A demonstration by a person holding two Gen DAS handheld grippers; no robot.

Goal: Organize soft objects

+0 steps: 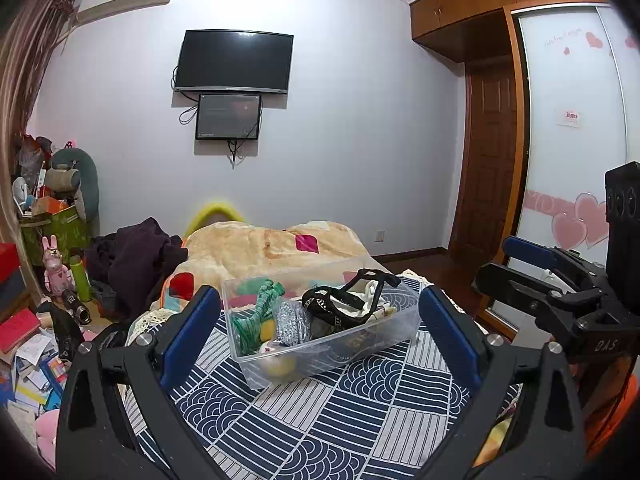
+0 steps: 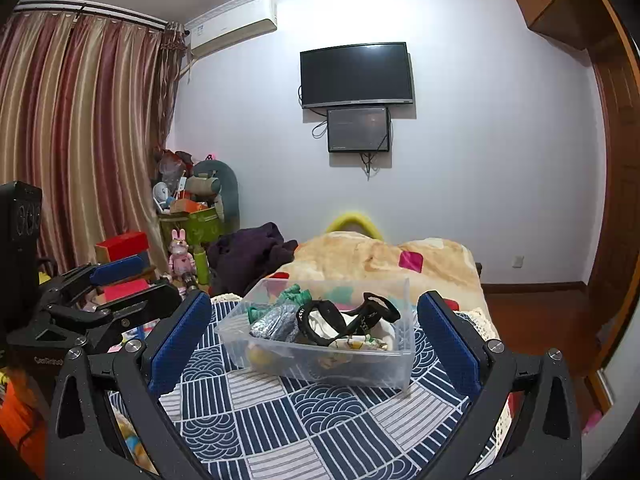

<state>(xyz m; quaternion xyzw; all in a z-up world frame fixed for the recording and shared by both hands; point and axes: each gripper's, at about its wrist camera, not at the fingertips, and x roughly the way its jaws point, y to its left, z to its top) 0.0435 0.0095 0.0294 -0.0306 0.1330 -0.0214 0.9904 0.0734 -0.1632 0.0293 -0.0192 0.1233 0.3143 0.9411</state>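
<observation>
The left hand-held gripper (image 1: 316,334) and right hand-held gripper (image 2: 314,338) hang released, jaws wide, over the patterned bed (image 1: 360,412). Just ahead between their fingers sits a clear bin (image 2: 320,364), long axis crosswise, holding a black strap (image 2: 344,316), silver pouch (image 1: 294,320) and green toy (image 1: 260,308).

- The storage bin (image 1: 400,320) is clear, smooth plastic with a faint sheen.
- The bedspread (image 1: 340,412) under it is matt woven cloth.
- The blanket (image 1: 256,248) looks like soft, fuzzy fleece.
- The left gripper (image 1: 320,328) has matt black plastic arms, bright metal screws and textured blue pads (image 1: 188,332).
- The wardrobe (image 1: 460,4) is glossy brown wood.
- The TV (image 1: 234,60) screen is glossy black.
</observation>
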